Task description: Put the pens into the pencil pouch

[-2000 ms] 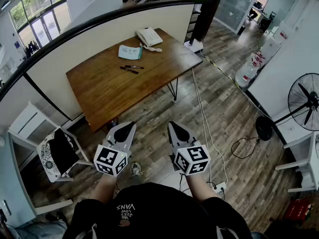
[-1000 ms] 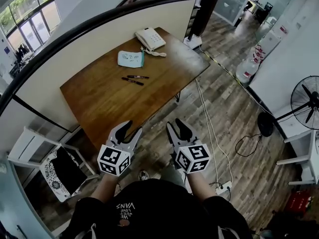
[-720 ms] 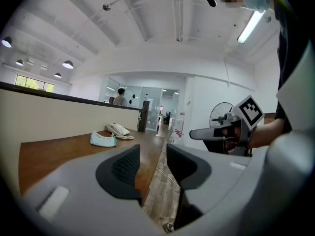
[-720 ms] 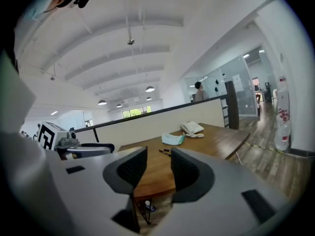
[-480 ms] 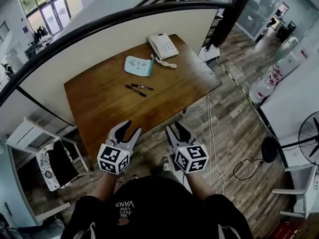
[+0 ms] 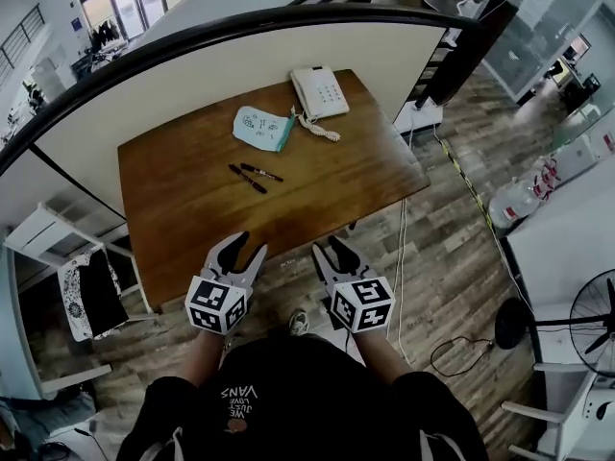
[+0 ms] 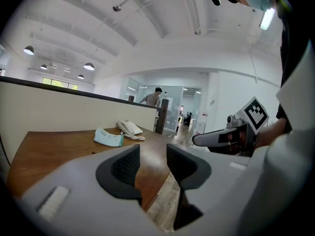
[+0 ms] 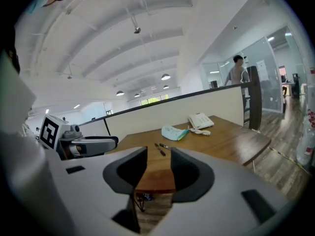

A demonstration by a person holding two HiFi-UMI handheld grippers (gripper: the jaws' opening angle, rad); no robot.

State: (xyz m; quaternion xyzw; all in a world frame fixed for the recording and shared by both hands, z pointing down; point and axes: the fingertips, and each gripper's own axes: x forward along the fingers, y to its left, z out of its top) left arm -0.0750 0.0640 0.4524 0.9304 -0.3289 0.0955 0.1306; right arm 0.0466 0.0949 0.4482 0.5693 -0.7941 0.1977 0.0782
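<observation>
The two dark slim pens [image 6: 254, 175] lie side by side, slightly angled to each other, on the brown wooden table [image 6: 192, 209]. They sit lower in the head view than half a second ago, and the table's near edge now lies close to both grippers, so the person has stepped nearer. The pens themselves have not shifted.

Just beyond them the pale blue fabric pencil pouch [image 6: 261, 128] lies flat. Both pens are outside it, and whether its mouth is open is too small to tell. A white desk telephone [image 6: 320, 92] stands near the pouch at the far corner.

The left gripper [image 7: 152, 157] has its jaws a moderate way apart with only table edge and floor between them. The right gripper [image 8: 158, 162] is the same, with the pens far off beyond its gap. The left gripper view does not show the pens clearly.
</observation>
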